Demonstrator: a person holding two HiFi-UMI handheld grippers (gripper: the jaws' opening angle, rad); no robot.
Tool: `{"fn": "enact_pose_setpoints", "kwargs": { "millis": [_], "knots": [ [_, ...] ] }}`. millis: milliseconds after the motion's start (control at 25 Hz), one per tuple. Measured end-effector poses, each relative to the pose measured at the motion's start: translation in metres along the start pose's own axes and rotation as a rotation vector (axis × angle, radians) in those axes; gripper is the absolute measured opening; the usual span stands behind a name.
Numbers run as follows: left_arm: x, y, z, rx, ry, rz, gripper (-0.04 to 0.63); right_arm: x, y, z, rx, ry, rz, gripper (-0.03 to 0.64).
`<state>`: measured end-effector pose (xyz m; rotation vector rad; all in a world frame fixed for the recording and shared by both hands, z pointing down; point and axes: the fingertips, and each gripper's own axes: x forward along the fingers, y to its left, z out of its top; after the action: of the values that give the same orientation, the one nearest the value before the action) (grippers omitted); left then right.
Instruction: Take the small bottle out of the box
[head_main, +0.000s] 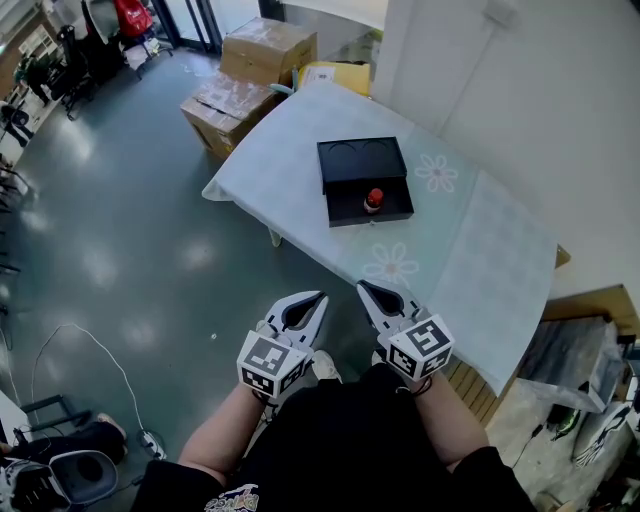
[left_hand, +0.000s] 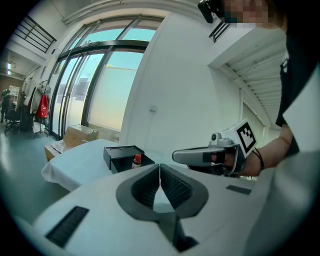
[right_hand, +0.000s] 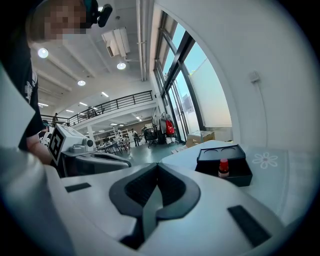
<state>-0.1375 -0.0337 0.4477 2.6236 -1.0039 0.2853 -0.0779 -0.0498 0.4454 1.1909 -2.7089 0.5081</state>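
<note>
The bottle (head_main: 374, 200) is seen standing upright in the open box (head_main: 345, 213) on the desk (head_main: 290, 150), well ahead. The left gripper (head_main: 320, 297) and right gripper (head_main: 363, 288) are held closed, nothing gripped. The right is judged nearer, almost in line.

No text can be read — any print on the brown cardboard boxes (head_main: 265, 50) at eleven o'clock is too small, and the black shirt's colourful print (head_main: 235, 497) at six o'clock is cut off.
</note>
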Motion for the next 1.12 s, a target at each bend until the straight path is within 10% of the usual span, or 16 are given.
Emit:
{"fn": "enact_pose_setpoints", "kwargs": {
  "millis": [1120],
  "knots": [
    [0.103, 0.029, 0.022, -0.062, -0.002, 0.068, 0.029, 0.049, -0.149, 0.015, 0.004, 0.071, -0.008, 0.023]
  ]
}}
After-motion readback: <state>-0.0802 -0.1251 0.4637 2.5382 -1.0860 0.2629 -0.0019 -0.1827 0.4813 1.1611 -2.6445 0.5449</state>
